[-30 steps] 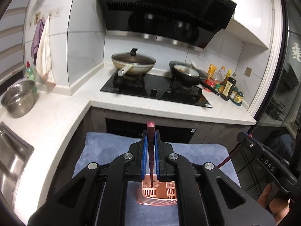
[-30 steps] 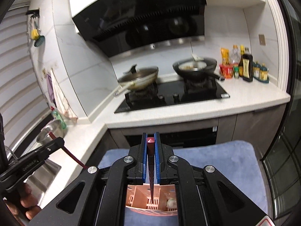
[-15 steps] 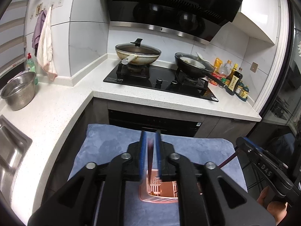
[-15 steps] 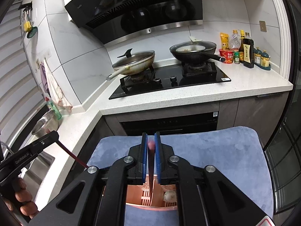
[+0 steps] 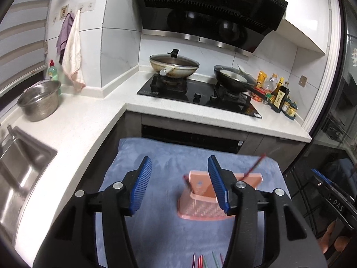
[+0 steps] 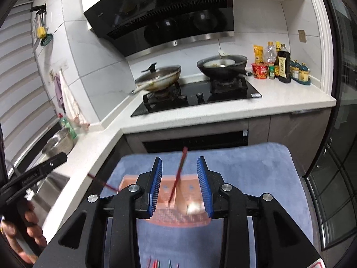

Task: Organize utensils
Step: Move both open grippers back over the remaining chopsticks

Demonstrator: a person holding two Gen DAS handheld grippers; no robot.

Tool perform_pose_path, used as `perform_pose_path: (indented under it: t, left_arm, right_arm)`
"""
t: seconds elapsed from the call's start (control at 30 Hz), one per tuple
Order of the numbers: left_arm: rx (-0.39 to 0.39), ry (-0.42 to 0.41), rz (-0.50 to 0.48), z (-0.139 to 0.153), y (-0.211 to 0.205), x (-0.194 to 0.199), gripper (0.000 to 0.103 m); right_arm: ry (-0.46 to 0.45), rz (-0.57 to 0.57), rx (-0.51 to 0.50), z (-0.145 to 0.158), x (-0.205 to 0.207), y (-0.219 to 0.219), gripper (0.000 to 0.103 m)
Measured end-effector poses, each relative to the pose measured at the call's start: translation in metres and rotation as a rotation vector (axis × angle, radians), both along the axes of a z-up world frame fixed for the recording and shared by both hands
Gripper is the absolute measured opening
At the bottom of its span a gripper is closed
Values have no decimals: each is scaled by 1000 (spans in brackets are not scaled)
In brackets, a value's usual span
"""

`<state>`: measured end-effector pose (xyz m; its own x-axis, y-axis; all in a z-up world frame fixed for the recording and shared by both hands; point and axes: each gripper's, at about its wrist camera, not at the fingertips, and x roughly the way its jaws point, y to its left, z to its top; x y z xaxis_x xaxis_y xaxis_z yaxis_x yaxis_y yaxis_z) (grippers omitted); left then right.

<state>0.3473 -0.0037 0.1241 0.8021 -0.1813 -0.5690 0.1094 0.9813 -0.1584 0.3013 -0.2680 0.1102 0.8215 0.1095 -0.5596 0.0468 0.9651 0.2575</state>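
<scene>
Both wrist views are evenly lit by cool indoor light from above, with no hard shadows on the white countertop (image 5: 93,120). Glare: round highlights reflect in the glossy black range hood (image 5: 207,20), and a bright blown-out patch sits on the upper cabinet (image 5: 308,24). Sheen on the stainless sink (image 5: 20,163). Strong fisheye bending: counter edges and wall tiles curve, and black vignette fills the corners. Motion blur smears the pink utensil holder (image 6: 178,203) and red chopstick (image 6: 178,174) in the right view; chopstick tips at both bottom edges are soft. The glass door (image 5: 341,116) at right is dark.
</scene>
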Motion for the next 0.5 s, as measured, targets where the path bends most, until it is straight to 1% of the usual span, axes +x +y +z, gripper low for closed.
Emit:
perform_pose_path:
  t: [0.1,0.2,0.27,0.3,0.5]
  left_arm:
    - [19,17,-3,-15,4,-29,51]
    - [16,50,-11,-31,7,-53,51]
    - [13,76,-16,-44,9,-73,54]
    - [20,86,-18,-52,9,-85,56]
    - [55,136,-24,-89,10,-132,57]
  right_arm:
    - [35,5,-13,-17,-30,2,32]
    - [72,6,-38,-37,-62,4,32]
    - [97,8,-53,-52,-87,7,32]
    - [107,10,-60,-58,-97,10,32]
    - [177,32,-76,-99,-158,23,32]
